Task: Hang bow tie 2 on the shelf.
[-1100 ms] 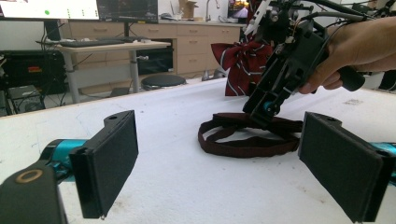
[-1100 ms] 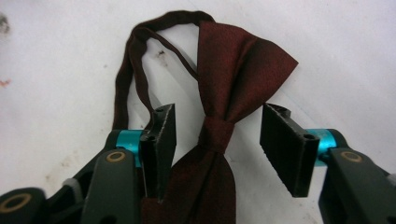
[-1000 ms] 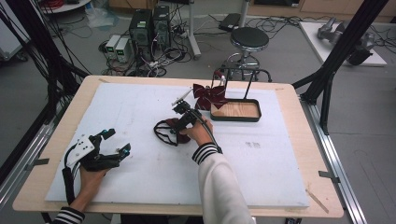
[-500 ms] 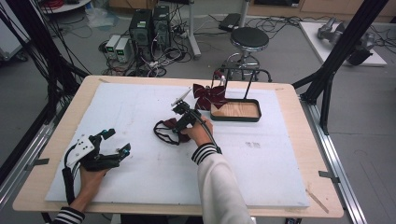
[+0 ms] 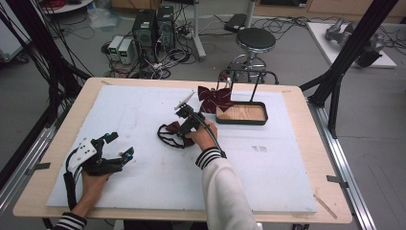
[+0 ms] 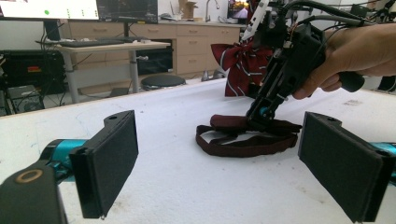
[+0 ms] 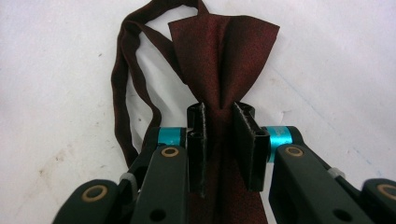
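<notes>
1. Maroon fabric, a plain bow tie (image 7: 219, 60) with its neck strap (image 7: 128, 84) looped beside it, lay flat on the white table cover (image 5: 143, 110), near the middle.
2. The right gripper (image 7: 219, 140) was clamped on the bow tie's pinched centre, jaws nearly together around the knot.
3. The left gripper (image 5: 115, 152) rested well apart, its jaws spread wide and holding nothing.
4. A striped bow tie (image 5: 210, 98) already hung by the wooden tray (image 5: 242, 120) and its stand.
5. Judging by this, the grasp was done; lifting and carrying the plain tie across remained.
</notes>
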Demonstrator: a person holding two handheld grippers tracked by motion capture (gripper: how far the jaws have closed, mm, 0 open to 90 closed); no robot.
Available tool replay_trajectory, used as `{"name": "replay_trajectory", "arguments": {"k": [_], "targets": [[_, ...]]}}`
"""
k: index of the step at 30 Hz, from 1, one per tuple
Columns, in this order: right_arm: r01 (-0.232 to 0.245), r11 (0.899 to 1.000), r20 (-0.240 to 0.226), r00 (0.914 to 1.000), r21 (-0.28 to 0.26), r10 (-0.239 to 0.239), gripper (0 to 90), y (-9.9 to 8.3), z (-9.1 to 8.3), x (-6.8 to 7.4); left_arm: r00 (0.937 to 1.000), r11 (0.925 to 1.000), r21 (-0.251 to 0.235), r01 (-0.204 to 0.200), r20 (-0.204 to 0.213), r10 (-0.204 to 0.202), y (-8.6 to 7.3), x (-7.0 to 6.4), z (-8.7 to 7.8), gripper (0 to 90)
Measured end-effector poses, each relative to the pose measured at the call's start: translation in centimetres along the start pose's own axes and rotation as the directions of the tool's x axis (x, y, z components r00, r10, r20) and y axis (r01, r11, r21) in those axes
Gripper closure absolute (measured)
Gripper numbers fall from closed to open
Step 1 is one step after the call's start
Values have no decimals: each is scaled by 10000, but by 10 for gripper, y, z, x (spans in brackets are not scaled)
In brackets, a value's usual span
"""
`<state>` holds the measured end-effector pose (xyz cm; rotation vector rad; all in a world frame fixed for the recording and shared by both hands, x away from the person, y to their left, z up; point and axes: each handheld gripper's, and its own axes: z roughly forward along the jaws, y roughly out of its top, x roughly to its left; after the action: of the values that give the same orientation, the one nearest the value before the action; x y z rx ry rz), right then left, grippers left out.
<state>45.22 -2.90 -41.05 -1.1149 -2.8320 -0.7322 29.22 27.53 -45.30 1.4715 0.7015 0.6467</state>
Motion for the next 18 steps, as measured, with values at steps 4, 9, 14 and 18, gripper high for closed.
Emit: {"name": "replay_trajectory", "arguments": {"k": [4, 9, 14, 18], "targets": [[13, 9999, -55, 10000, -142, -14, 759, 0, -4, 0, 10000, 10000, -40, 66, -1, -66, 0, 1, 0, 125], [142, 9981, -145, 9998, -600, -151, 759, -1, -12, 1, 10000, 10000, -37, 53, -19, -53, 0, 1, 0, 125], [312, 9937, -130, 9994, -1079, -328, 759, -2, -23, 5, 9999, 9999, -16, 114, -10, -114, 0, 1, 0, 125], [376, 9851, -141, 9991, -1676, -405, 759, -2, -34, 7, 9999, 9999, -30, 121, -16, -121, 0, 1, 0, 125]]}}
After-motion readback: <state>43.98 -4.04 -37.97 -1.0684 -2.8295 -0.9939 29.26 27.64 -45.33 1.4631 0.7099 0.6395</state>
